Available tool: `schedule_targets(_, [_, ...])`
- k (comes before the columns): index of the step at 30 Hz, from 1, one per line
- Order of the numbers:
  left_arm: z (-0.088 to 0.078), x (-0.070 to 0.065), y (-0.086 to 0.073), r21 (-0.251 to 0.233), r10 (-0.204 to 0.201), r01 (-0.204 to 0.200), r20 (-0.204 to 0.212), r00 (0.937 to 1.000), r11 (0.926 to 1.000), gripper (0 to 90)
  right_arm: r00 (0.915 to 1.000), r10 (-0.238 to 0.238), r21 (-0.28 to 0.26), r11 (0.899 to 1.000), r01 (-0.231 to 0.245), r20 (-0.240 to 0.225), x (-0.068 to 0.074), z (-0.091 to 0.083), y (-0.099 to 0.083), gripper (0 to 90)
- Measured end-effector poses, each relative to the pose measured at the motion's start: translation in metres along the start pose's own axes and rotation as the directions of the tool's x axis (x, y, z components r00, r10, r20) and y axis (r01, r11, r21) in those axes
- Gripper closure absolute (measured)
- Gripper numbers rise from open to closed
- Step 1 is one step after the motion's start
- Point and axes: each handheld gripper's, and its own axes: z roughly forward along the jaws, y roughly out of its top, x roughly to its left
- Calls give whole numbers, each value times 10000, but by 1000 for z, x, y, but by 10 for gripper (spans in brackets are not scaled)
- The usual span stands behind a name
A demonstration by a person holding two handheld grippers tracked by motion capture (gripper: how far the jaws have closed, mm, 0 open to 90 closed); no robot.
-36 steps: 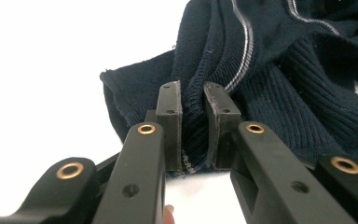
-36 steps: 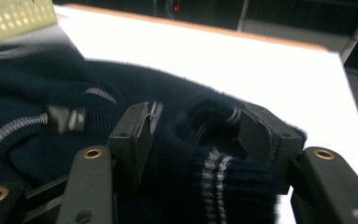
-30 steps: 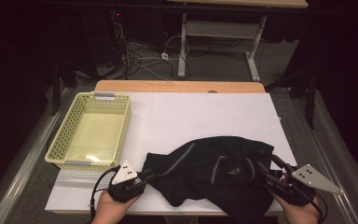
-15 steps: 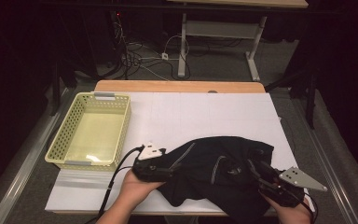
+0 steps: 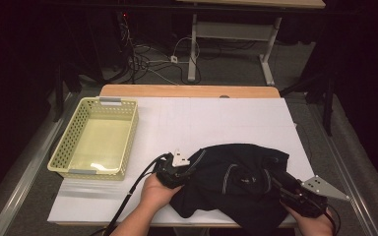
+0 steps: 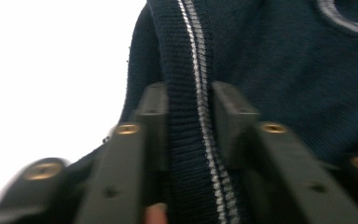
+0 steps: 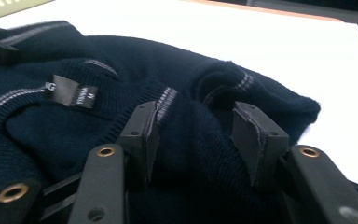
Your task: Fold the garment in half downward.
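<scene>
1. Left hand-held gripper (image 5: 189,167) sits at the left edge of the dark knitted sweater (image 5: 236,182). Its jaws have just been closing, and in the left gripper view a ribbed band with a pale stripe (image 6: 204,116) runs between them, pinched from both sides.
2. Right hand-held gripper (image 5: 275,178) rests on the sweater's right part, near the front right corner of the surface (image 5: 216,118). In the right gripper view its jaws stand spread over a fold of knit; we cannot see the pads (image 7: 150,135) pressing the cloth.
3. We see the sweater lying crumpled in a heap by the front edge of the surface, right of the middle, with its neck label (image 7: 72,91) facing up.
4. We judge the knit soft, light and limp: it will sag and stretch wherever it hangs unsupported, and a single layer may slip out of a shallow pinch.
5. We would take hold at the ribbed, striped hems or the collar, where the fabric is thicker and firmer, one hold on each side.
6. Farther off, a pale yellow basket (image 5: 128,132) stands near the left edge, well apart from the sweater.
</scene>
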Motion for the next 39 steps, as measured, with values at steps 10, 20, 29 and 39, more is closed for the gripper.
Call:
schedule_targets(10, [-54, -7, -28, -1285, 69, -31, 295, 9995, 9917, 749, 9999, 14, 224, 9997, -11, -107, 1, 4, -5, 527])
schedule_targets(20, [-83, 9, -64, -1728, -806, 838, 252, 9964, 9814, 765, 9999, 33, 195, 9998, -31, -115, 1, 4, -3, 494])
schedule_targets(29, [-79, 9, -63, -1703, -1245, 1330, 600, 9904, 9764, 486, 9998, 175, -25, 9998, -175, 69, -11, -19, 8, 491])
schedule_targets(39, [-67, 15, -25, -1371, -1492, 1520, 311, 9883, 9788, 207, 9957, 907, 509, 9945, -915, 174, -26, -32, -29, 413])
